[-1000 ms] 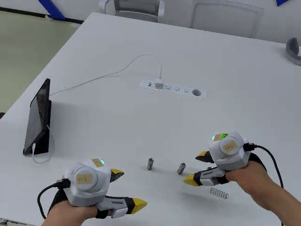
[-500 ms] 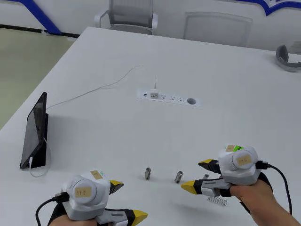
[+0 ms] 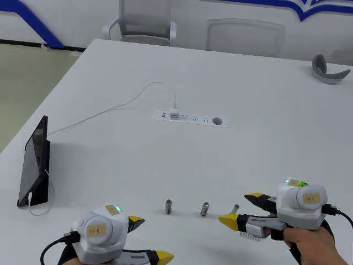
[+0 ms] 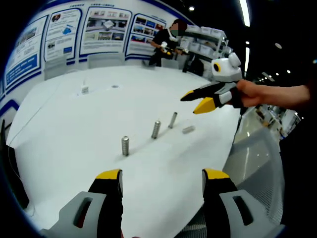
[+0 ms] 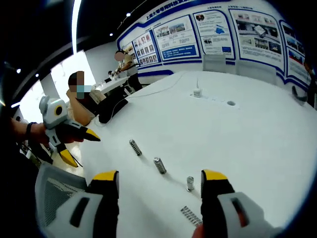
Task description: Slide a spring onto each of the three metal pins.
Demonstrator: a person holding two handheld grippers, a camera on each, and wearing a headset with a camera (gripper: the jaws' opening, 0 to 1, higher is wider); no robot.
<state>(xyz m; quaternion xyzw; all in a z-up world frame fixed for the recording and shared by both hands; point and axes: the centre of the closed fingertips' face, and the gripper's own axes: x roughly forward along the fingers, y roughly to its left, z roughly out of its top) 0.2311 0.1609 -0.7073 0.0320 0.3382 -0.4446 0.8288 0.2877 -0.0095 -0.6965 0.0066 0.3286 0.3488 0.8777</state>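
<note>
**Drawing back from the last pin, with its spring not yet picked up**

Over the past second the right gripper (image 4: pixel 190 104) has eased out toward 4 o'clock. The bare pin (image 3: pixel 234 209) it was covering now stands in plain sight in the head view. The gripper's jaws are spread with nothing between them.

The loose spring (image 5: pixel 190 215) lies flat on the worktop (image 3: pixel 248 110), just where it lay a second ago. It is at about 5 o'clock from the bare pin and partly under that gripper.

The middle pin (image 3: pixel 204 208) and the left pin (image 3: pixel 169 206), both off at 9 o'clock from the bare one, already wear their coils. I'd judge two of the three done.

The left gripper (image 3: pixel 151 238), down at 7 o'clock, hangs spread and empty, well apart from the row.

By my reading, what remains is to pinch the loose spring and lift it over the bare pin.
</note>
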